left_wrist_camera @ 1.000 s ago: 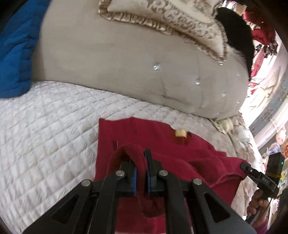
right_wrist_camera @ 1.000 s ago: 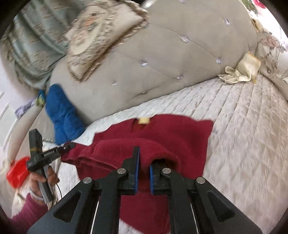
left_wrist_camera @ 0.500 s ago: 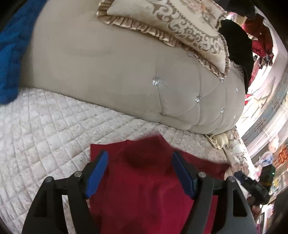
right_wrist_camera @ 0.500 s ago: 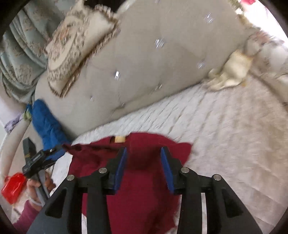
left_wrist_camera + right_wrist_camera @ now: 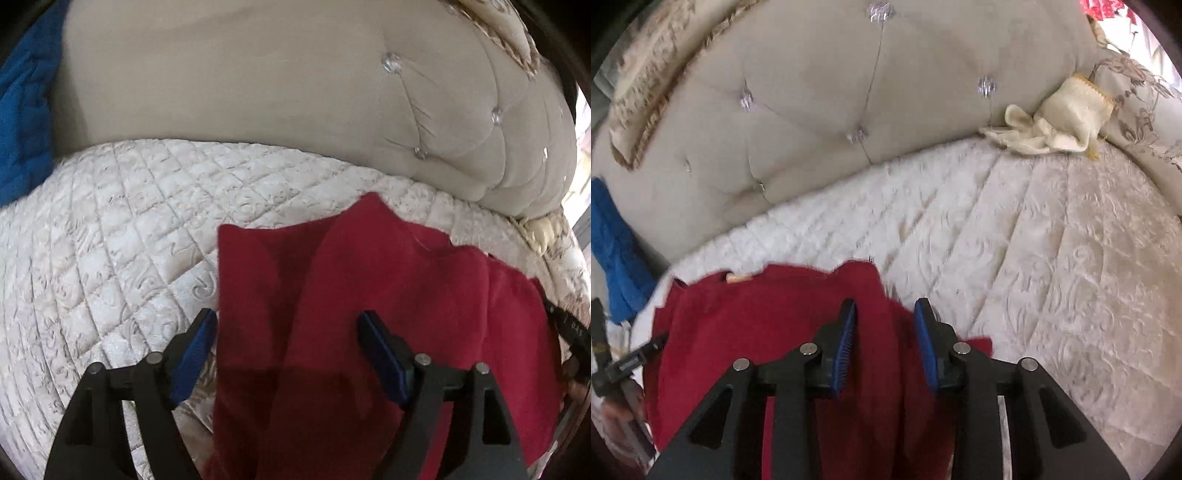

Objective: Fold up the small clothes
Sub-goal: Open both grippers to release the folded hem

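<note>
Left wrist view: left gripper (image 5: 284,325) released, jaws wide and opening further, blue pads clear of the cloth. Red garment (image 5: 369,314) flat on the quilted bed (image 5: 129,240), spread from 6 o'clock toward 3 o'clock, one folded layer lying diagonally over another. Left edge of the garment just beside the left pad; cloth runs under the gap between the jaws, not pinched. Beige tufted headboard (image 5: 258,81) across 12 o'clock. Blue fabric (image 5: 26,122) at 9 o'clock, against the headboard. Tip of the right gripper (image 5: 565,325) at 3 o'clock, on the garment's far edge.

Right wrist view: right gripper (image 5: 884,328) released, jaws partly apart and closing, pads not pressing on anything. Garment (image 5: 757,325) at 7 o'clock on the bed (image 5: 1052,258), its right edge passing beneath the gap between the jaws; small tan label at its top edge. Headboard (image 5: 831,110) at 12 o'clock. Cream cloth (image 5: 1060,122) crumpled at 2 o'clock where bed meets headboard. Blue fabric (image 5: 613,251) at 9 o'clock. Left gripper (image 5: 631,358) at 8 o'clock, held by a hand, at the garment's left edge.
</note>
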`<move>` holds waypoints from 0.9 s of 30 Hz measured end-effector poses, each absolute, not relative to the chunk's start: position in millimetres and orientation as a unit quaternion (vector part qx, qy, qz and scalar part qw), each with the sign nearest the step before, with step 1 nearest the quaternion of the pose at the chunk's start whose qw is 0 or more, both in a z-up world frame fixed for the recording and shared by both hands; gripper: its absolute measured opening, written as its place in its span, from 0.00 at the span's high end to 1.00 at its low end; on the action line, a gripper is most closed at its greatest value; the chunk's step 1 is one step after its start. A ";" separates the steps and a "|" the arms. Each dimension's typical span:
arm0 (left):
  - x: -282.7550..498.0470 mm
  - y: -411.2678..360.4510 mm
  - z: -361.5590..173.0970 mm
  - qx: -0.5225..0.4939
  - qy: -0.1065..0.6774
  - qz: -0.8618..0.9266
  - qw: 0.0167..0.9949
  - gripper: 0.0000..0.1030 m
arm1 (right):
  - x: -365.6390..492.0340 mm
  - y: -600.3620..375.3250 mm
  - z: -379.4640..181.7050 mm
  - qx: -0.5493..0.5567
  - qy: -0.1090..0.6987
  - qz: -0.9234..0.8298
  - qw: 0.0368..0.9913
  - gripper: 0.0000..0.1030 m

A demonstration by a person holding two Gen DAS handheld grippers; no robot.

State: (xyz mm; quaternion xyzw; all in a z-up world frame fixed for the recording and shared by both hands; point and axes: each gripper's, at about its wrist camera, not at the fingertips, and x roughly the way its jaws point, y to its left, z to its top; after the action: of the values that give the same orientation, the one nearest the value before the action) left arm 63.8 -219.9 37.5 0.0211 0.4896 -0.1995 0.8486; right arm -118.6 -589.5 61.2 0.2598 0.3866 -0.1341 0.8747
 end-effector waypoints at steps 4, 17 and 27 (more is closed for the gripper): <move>55.1 -205.2 50.6 0.013 0.490 -0.207 0.847 0.20 | -150.6 -589.8 81.9 0.284 0.376 -0.112 0.875 0.83; -6.3 -153.9 48.1 -0.037 0.506 -0.256 0.823 0.12 | -222.2 -548.0 57.6 0.313 0.381 -0.065 0.867 0.53; -35.7 -171.4 49.9 -0.019 0.528 -0.274 0.804 0.52 | -212.6 -539.4 92.1 0.268 0.374 -0.034 0.887 1.00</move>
State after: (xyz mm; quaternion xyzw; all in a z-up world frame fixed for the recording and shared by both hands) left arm -35.7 -171.4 49.9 -0.0191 0.5278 -0.2744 0.8036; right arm -212.6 -539.4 92.1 0.2679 0.3742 -0.0341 0.8872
